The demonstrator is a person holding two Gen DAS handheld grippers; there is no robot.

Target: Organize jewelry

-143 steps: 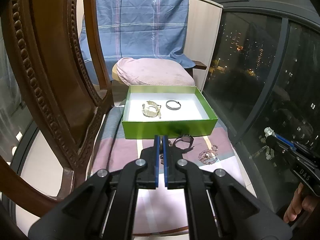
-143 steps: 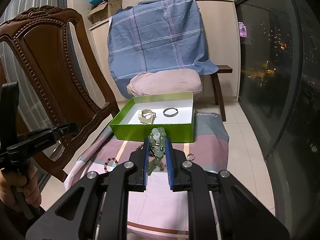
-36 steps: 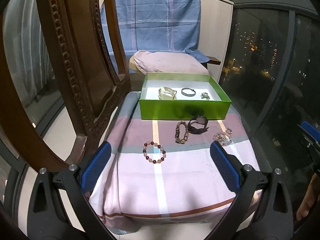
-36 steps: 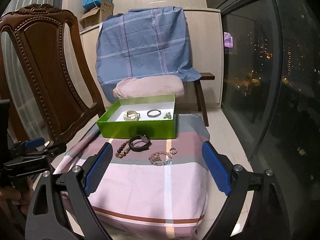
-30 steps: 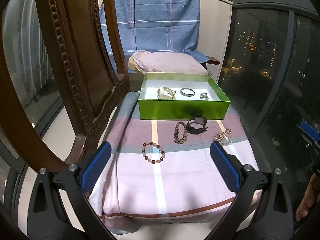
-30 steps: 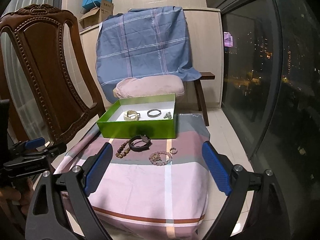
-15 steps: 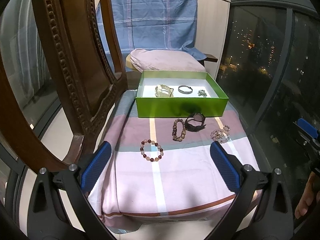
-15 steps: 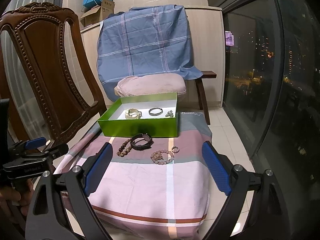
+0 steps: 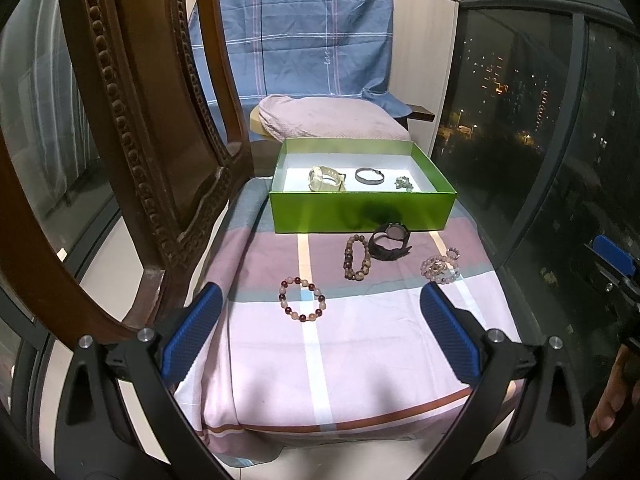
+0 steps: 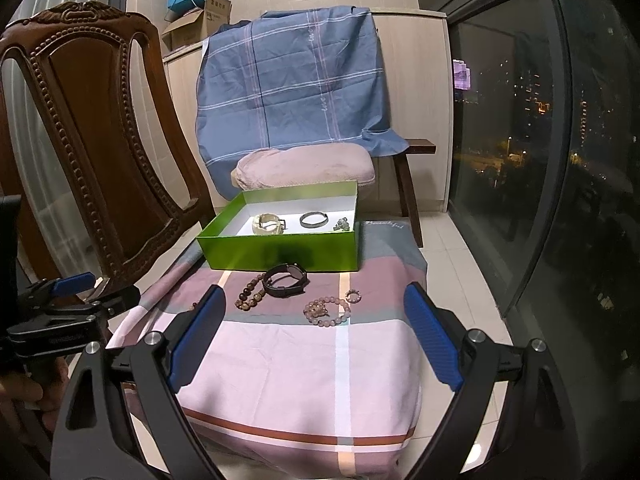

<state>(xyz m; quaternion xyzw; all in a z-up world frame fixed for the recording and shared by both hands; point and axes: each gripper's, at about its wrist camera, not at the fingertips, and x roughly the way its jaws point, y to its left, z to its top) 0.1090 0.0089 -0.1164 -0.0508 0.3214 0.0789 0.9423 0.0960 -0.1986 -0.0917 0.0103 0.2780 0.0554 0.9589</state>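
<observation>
Glossy green box [image 9: 362, 212] sits behind round beaded bracelets [image 9: 303, 299] on cloth [image 9: 360, 356].

Green box [image 9: 362, 212] open at far end of the striped cloth, holding a cream watch [image 9: 326, 178], dark bangle [image 9: 369, 176], green beaded piece [image 9: 403, 183] | before it: black watch [image 9: 390, 240], brown bead bracelet [image 9: 356, 258] to its left, pale pink bracelet [image 9: 439, 268] right, red-and-pink bracelet [image 9: 303, 299] nearest, left

"Beautiful" is printed in script on the striped cloth [image 10: 384, 225]; "love" is stitched on the blue plaid sheet [image 10: 323, 106]. The cardboard box's [image 10: 200, 20] characters cannot be read.
</observation>
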